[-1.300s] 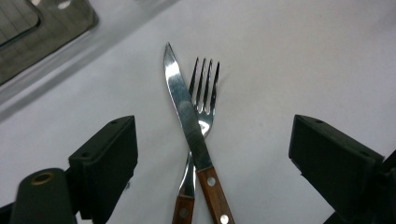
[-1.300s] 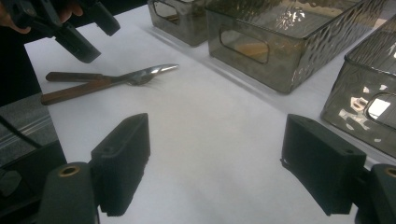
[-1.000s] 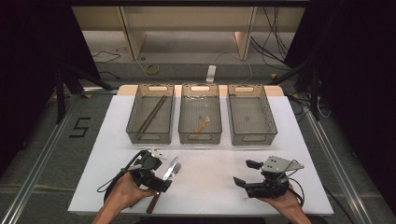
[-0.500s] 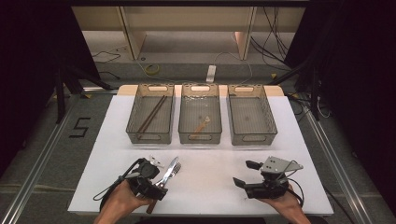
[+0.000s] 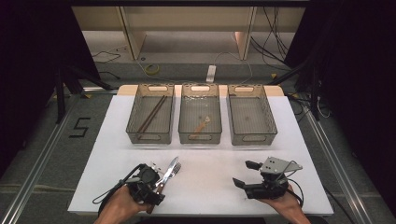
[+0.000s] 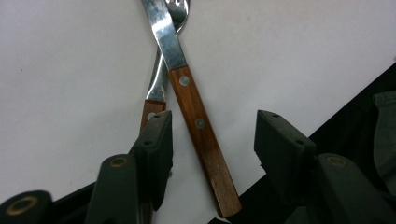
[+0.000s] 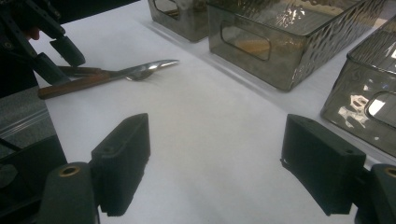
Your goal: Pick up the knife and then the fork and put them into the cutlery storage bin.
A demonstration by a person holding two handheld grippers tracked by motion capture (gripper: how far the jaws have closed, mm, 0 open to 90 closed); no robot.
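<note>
Left gripper (image 6: 212,140): fingers half-spread, just been closing, straddling knife (image 6: 196,116) handle, pads not yet pressing. Knife lies crossed over fork (image 6: 159,84) on table (image 5: 210,179), near front edge. Right gripper (image 7: 217,163): fingers spread wide, nothing between, resting above bare table.

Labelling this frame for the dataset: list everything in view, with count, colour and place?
knife: 1, steel blade, brown wooden handle, near left of table, lying across the fork, handle between the left jaws
fork: 1, steel, wooden handle, under the knife
bins: 3, smoky clear plastic, in a row at the far side of the table
chopsticks: 2, dark brown, in the left bin
wooden utensil: 1, light brown, in the middle bin
table: 1, white top
left gripper: 1, black, jaws just been closing, pads not yet on the knife
right gripper: 1, black, open over bare table
</note>
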